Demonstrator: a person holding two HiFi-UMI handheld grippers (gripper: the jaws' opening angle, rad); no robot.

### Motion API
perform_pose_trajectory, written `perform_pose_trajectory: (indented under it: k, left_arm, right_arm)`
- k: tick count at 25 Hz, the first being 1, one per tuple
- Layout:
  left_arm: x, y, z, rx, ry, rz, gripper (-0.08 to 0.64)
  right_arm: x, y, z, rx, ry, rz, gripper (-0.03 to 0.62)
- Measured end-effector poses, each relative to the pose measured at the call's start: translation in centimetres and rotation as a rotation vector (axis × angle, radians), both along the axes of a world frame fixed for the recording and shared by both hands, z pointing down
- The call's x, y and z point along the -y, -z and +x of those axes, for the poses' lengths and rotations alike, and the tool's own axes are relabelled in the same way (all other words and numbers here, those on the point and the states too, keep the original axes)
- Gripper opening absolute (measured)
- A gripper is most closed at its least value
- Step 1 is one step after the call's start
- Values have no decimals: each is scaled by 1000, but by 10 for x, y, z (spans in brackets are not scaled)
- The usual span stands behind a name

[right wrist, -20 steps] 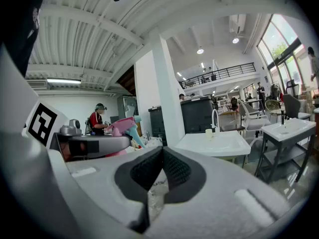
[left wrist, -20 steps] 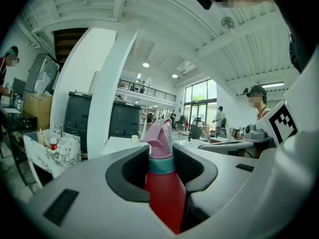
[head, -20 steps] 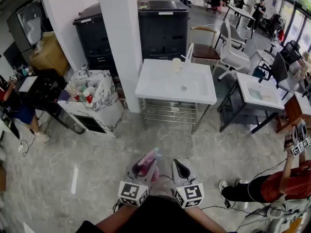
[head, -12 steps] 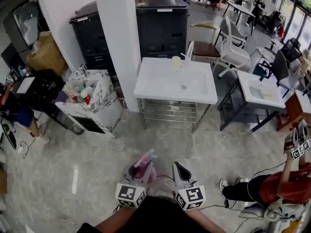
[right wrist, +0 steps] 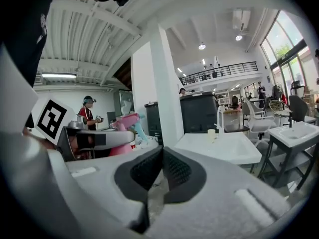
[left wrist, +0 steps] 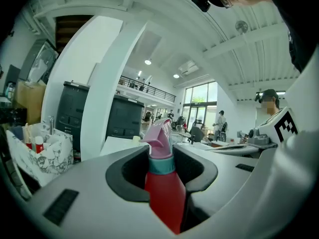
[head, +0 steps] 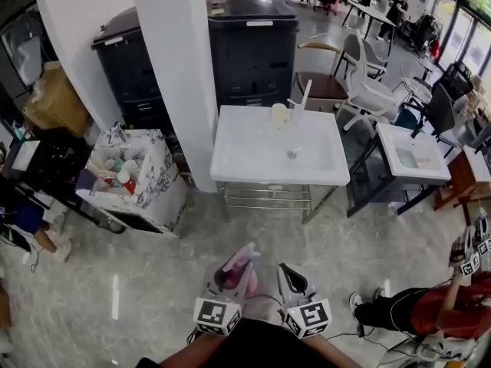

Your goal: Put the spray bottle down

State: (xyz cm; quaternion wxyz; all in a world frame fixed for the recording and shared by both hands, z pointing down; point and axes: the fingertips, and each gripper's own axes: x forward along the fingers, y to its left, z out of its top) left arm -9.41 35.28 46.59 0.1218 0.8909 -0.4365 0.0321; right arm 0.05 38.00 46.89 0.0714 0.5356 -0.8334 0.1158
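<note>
Finding: the left gripper (head: 236, 268) was clamped on the spray bottle (left wrist: 164, 193). Its jaws stood partly apart, pressed against the red body. The teal collar and pink trigger head rose clear above them. The bottle was carried roughly upright in the air, at the near edge of the scene, above bare floor.

The right gripper (right wrist: 160, 171) was closed, pads meeting, with nothing between them. It hung just right of the left one.

Change noted: against the head view of less than a second before, the white table (head: 253, 156) sat lower in frame and looked nearer. The pillar (head: 176, 75) and the dark cabinet (head: 253, 52) had shifted likewise. Both grippers kept their places at the near edge, and the hold on the bottle was unchanged.

Assessment: the person appeared to be walking towards the table, probably the intended resting place. The task was not yet done, as the table remained well apart from the bottle. A small cup (head: 279, 114) stood at its far side, with bare top nearer for a landing.
</note>
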Motion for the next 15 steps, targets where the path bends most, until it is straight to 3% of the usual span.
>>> perform_pose_trajectory:
  k: [9, 15]
  left_arm:
    - [153, 6, -57, 0, -35, -1, 156]
    - [223, -4, -85, -5, -81, 15, 156]
  right_arm:
    - [160, -5, -44, -11, -60, -53, -2]
    - [218, -6, -67, 12, -133, -64, -2]
